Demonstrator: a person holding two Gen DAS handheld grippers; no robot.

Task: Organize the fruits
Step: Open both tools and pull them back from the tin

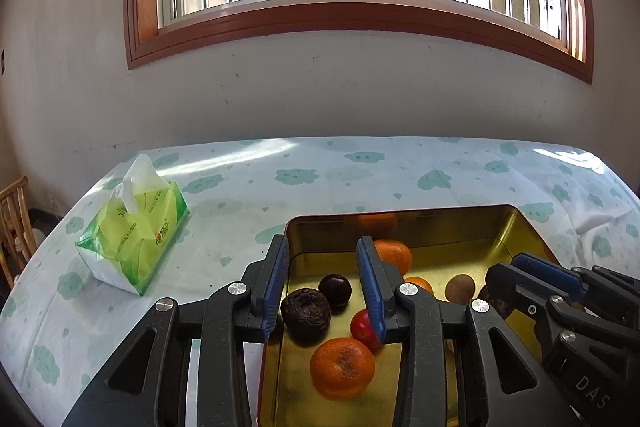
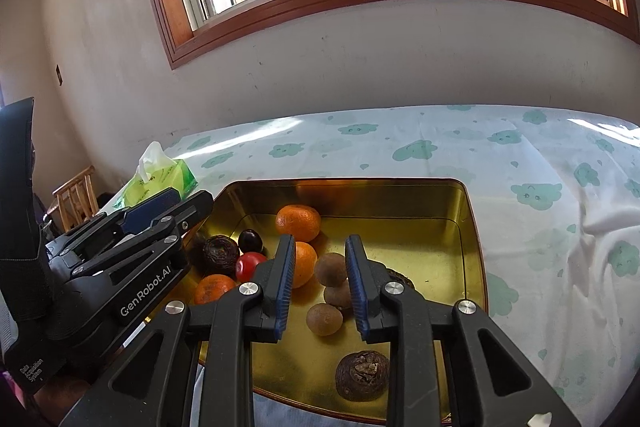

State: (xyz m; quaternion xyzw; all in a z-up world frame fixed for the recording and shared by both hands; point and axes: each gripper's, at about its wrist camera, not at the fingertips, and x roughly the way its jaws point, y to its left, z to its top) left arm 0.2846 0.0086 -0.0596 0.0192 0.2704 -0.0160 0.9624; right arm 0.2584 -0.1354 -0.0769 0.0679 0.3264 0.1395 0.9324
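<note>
Fruits are seen gathered in a shallow gold metal tin (image 2: 468, 227) that is set on a tablecloth (image 2: 540, 163) printed with green clouds. Three mandarins are counted: one mandarin (image 2: 298, 222) toward the far wall of the tin, a second mandarin (image 2: 303, 263) partly hidden behind a blue pad, and a third mandarin (image 1: 342, 367) nearest the front left. Beside them a small red fruit (image 2: 249, 265), a glossy dark chestnut (image 1: 335, 289) and a wrinkled black fruit (image 1: 305, 310) are grouped at the left side. Three brown round fruits (image 2: 324, 319) are clustered in the middle, touching or nearly so, and a wrinkled brown fruit (image 2: 362, 374) is placed alone near the front edge. The left gripper (image 1: 324, 291) is held over the left part of the tin with its jaws released and nothing pressed between them. The right gripper (image 2: 320, 283) is held over the brown fruits; its pads stand slightly apart, and no fruit is clamped. A green tissue pack (image 1: 134, 235) is seen on the cloth to the left, well apart from the tin.
</note>
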